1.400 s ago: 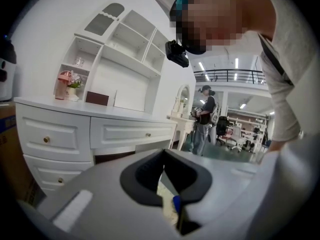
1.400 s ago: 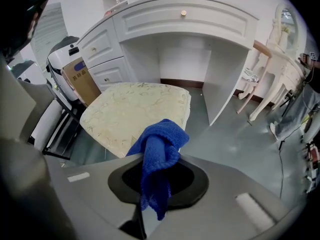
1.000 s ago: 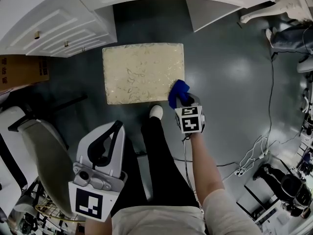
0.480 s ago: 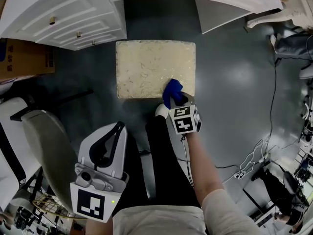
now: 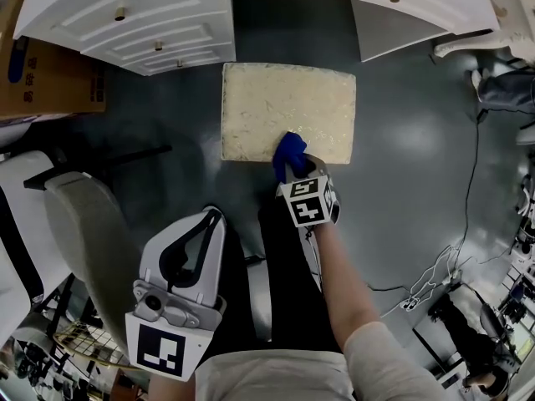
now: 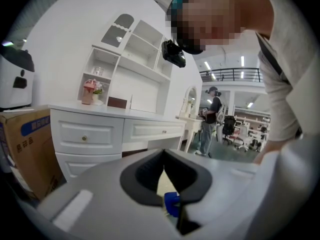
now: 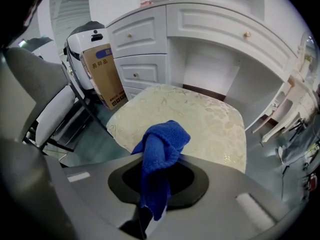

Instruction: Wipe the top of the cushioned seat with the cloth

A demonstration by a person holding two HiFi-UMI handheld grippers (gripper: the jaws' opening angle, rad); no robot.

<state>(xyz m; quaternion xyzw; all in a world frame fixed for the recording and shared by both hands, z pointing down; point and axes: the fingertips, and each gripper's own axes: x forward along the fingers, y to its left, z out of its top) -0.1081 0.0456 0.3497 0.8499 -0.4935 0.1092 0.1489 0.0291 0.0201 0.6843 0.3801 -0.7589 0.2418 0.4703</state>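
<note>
Your right gripper (image 5: 294,170) has slid left along the near edge of the cushioned seat (image 5: 288,98). It has come off the right corner and now sits about midway along that edge. Its fingers are clamped tight on the blue cloth (image 5: 288,150). The cloth bunches up out of them and rests on the cream patterned top, just inside the near edge, with a tail hanging down between the fingers. The gripper tips steeply down at the seat. Your left gripper (image 5: 211,220) hangs low at your left side over the dark floor (image 5: 401,140), well apart from the seat. Its fingers are closed together with nothing between them, aimed toward the seat. White drawers (image 5: 134,15) stand beyond the far edge, with a cardboard box (image 5: 50,78) off to the left.
</note>
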